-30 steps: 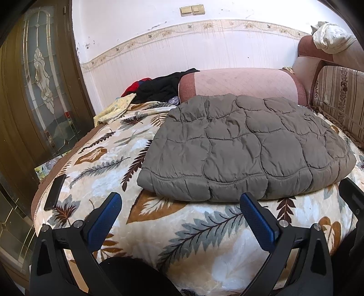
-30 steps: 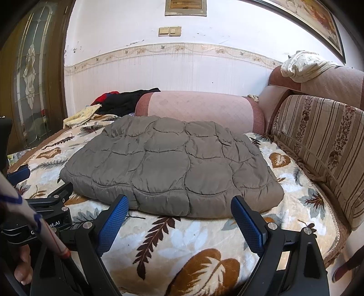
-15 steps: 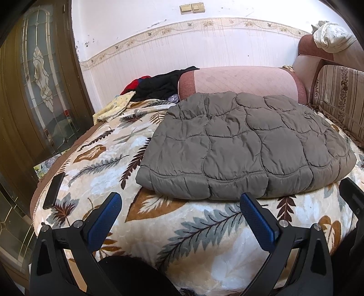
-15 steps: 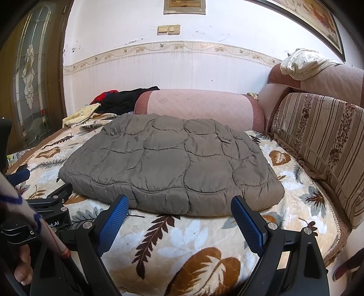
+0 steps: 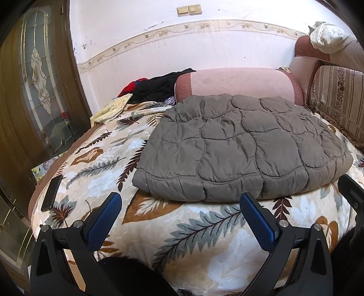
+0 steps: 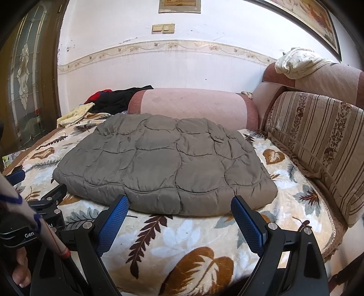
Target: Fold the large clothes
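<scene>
just beyond both wide-spread tongs [image 5: 179, 202] [image 6: 179, 203], folded grey jacket [image 5: 238, 145] [image 6: 159, 164]

The folded grey quilted puffer jacket [image 5: 241, 145] is hiding whatever layers lie beneath its top. The heap of black and red clothes [image 5: 157, 87] is partly disappearing behind the pink cylindrical bolster cushion [image 5: 236, 84], and the framed picture [image 6: 179, 5] is being cropped by the top edge.
</scene>
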`<state>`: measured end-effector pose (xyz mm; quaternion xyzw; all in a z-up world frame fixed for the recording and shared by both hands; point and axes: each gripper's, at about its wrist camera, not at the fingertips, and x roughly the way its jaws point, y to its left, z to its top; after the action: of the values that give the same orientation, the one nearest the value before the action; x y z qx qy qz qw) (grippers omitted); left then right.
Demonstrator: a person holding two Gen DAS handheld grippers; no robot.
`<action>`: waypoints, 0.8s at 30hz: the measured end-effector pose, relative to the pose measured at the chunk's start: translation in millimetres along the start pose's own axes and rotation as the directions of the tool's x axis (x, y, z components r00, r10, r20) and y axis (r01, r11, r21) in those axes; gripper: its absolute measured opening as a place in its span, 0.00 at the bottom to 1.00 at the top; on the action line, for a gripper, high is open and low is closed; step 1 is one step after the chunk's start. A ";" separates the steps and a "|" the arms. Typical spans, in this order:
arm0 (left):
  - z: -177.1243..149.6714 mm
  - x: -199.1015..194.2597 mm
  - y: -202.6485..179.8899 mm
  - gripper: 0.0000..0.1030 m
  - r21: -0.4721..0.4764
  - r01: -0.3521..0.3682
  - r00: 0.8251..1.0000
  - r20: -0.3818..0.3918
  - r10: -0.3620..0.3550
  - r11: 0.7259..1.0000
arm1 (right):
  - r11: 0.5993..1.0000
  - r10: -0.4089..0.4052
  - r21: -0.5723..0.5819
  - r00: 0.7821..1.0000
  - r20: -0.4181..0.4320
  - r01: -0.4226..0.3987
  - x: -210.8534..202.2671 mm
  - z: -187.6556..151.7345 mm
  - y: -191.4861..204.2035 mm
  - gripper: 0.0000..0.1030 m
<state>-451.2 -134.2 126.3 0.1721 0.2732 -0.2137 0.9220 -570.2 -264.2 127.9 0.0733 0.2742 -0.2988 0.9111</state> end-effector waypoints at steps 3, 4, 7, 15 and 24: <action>0.9 -2.1 1.2 1.00 -0.002 0.002 1.000 0.008 -0.002 1.000 | 1.000 -0.012 0.000 1.000 -0.003 0.012 0.0 1.0 -0.1 0.92; 1.0 -2.2 1.8 1.00 -0.005 0.002 1.000 0.009 -0.001 1.000 | 1.000 -0.015 -0.002 1.000 -0.002 0.015 -0.1 1.3 0.2 0.92; 0.7 -1.1 4.1 1.00 -0.010 0.000 1.000 0.006 0.000 1.000 | 1.000 -0.021 -0.014 1.000 -0.001 0.021 -0.5 1.2 2.9 0.92; 0.9 -1.2 5.0 1.00 -0.012 -0.003 1.000 0.008 0.003 1.000 | 0.999 -0.034 -0.019 0.999 -0.012 0.034 1.3 0.9 4.3 0.92; 0.2 -0.9 5.7 1.00 -0.011 -0.005 1.000 0.006 0.005 1.000 | 0.999 -0.030 -0.017 0.999 -0.018 0.030 2.6 -0.7 4.3 0.92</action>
<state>-449.0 -129.2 128.2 0.1670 0.2711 -0.2101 0.9243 -566.2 -261.9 125.8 0.0645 0.2859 -0.3095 0.9046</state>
